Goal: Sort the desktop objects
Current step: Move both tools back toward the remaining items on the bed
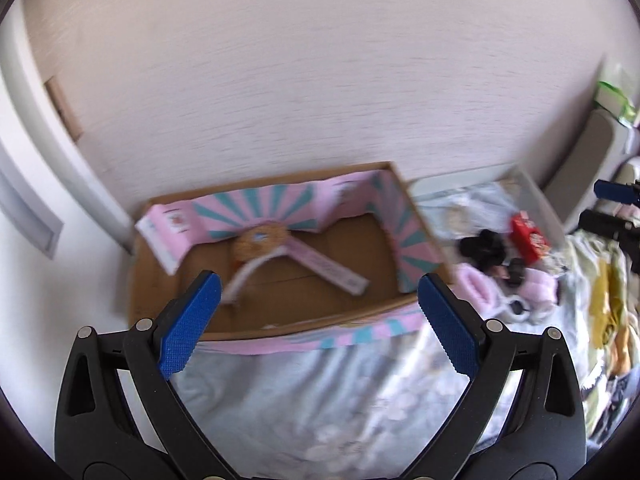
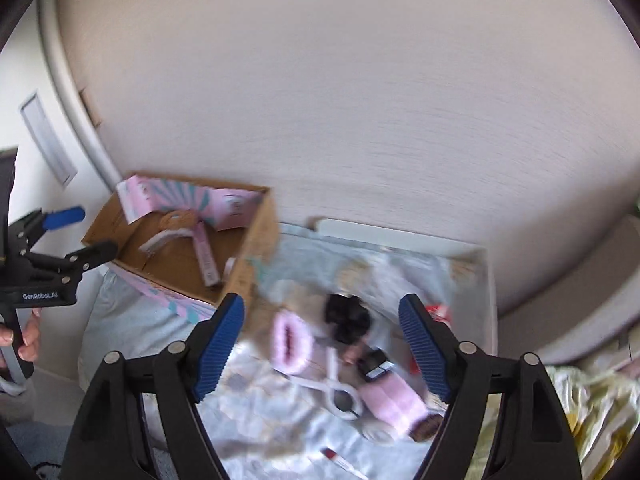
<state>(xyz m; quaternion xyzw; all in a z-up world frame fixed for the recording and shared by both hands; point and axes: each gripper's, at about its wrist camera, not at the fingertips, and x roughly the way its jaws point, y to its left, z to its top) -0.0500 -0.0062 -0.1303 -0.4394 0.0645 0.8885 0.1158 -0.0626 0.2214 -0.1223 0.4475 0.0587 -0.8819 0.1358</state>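
Note:
An open cardboard box (image 1: 340, 312) with pink and teal flaps sits on a pale floral cloth (image 1: 312, 400) against the wall. Inside lie a white headband with a biscuit-like ornament (image 1: 260, 240) and a pink strip. My left gripper (image 1: 318, 308) hangs open above the box's near wall, nothing between its fingers. In the right wrist view my right gripper (image 2: 322, 344) stands open above a loose pile: a black hair claw (image 2: 346, 316), a pink fluffy band (image 2: 290, 340), white scissors (image 2: 334, 384) and a pink roll (image 2: 396, 400). The box (image 2: 256, 256) lies to its left.
A red packet (image 1: 528, 238) and a shallow white tray (image 2: 476, 256) lie at the right. A small red-capped tube (image 2: 340, 460) rests on the cloth near the front. Yellow patterned bedding (image 1: 608, 312) spreads at the far right. A person's hand (image 2: 24, 336) grips the left tool.

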